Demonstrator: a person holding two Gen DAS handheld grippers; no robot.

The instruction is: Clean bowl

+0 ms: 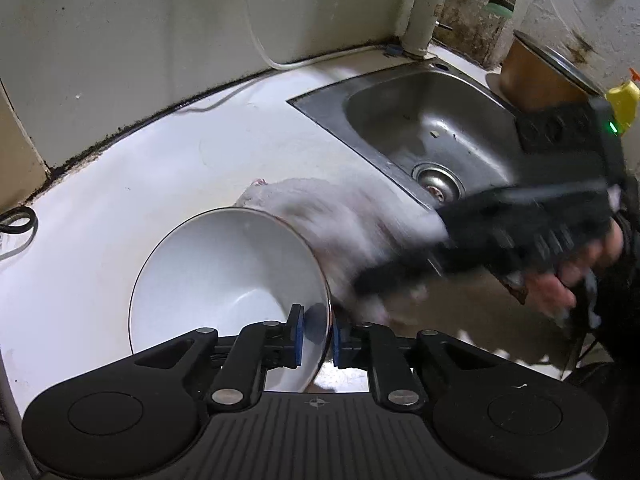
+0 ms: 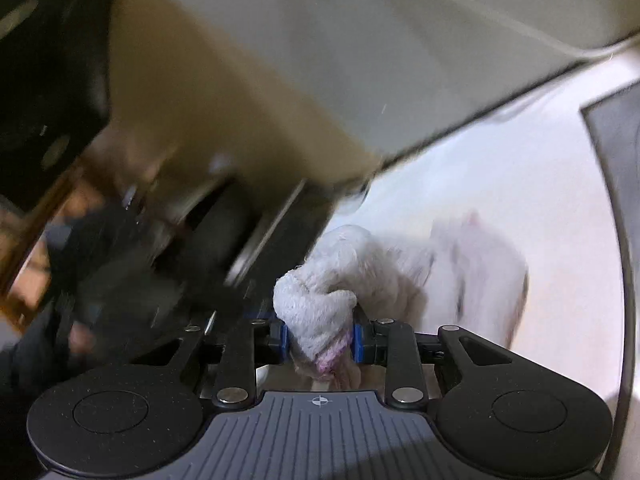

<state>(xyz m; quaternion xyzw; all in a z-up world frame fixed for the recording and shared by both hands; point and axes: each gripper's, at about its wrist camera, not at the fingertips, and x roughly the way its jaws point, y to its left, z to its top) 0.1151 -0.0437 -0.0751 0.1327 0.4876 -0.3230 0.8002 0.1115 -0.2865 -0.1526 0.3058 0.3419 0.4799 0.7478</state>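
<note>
Between the left gripper's (image 1: 315, 334) 2 blue pads, the white bowl's (image 1: 224, 280) rim is pinched, the bowl tilted on its side just ahead over the white counter (image 1: 120, 184). To that gripper's right, the right gripper (image 2: 318, 336) is a dark blur, clamped on a bunched white towel (image 2: 320, 300) touching the bowl's outside. Beyond lies a steel sink (image 1: 432, 128), its right side hidden.

A lived-in home kitchen: a small steel sink (image 1: 432, 136) with a drain is set into a white bench (image 1: 120, 184) at two o'clock, grimy sealant lines the wall, and a yellow squeeze bottle (image 1: 622, 100) stands at three o'clock.
</note>
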